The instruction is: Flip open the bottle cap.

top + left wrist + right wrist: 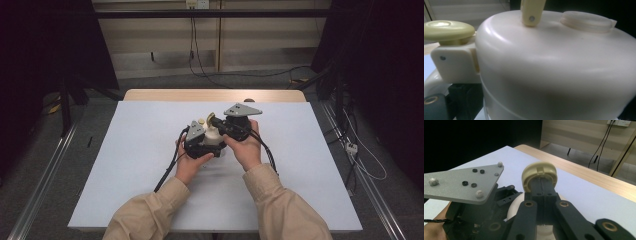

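**Both grippers crowded onto one little cream pot, mid-table**

So the glossy cream plastic pot with the domed top (pixel 213 134) sat around the middle of the white tabletop (pixel 125 165), a bit closer to the far edge than the near one and well clear of all four corners. The left gripper (pixel 200 145) was pressed right up against it from the left side. In the left gripper view the pot's round body was so close that I couldn't tell whether those jaws were clamped or loose. That view did show a pale yellow round knob (pixel 447 30) on a cream bracket off to one side, and a pale yellow strap (pixel 532 11) pinned to the dome.

The right gripper (pixel 541 186) came in from the right, and its black jaws were squeezed fully together, tips against a pale yellow ring-shaped handle (pixel 539 171) above the pot. A hand was wrapped around each tool.
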`<state>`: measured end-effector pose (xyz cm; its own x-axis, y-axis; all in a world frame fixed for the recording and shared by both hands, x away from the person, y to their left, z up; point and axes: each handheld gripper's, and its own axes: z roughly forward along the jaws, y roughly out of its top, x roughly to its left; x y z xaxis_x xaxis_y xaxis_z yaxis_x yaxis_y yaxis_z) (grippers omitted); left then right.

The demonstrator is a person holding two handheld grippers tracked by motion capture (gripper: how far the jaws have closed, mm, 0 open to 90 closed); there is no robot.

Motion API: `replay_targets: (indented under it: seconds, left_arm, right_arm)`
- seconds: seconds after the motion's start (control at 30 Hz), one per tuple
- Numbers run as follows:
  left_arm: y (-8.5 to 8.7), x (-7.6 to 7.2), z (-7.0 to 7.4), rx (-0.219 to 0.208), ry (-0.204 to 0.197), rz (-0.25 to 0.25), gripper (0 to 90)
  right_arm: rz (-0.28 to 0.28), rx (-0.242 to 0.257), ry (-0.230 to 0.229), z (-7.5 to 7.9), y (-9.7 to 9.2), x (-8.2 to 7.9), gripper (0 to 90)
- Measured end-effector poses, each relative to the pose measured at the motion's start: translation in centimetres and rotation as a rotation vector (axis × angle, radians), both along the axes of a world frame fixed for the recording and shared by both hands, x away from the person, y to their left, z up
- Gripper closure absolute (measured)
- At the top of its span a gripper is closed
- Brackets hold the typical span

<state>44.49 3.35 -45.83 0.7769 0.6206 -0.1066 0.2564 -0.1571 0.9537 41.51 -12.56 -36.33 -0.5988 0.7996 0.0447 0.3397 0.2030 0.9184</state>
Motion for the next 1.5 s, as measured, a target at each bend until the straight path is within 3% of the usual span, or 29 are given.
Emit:
replay_targets:
  seconds: [0.93,1.5]
  left_arm:
    - [0.08,0.03,0.01,0.001,0.002,-0.003,5.1]
    - [0.57,-0.45,0.66,0.026,0.043,0.0,4.8]
  right_arm:
    - [0.009,0.0,0.005,-0.24,0.3,0.24,90.0]
    - [0.009,0.004,0.014,-0.18,0.25,0.15,88.1]
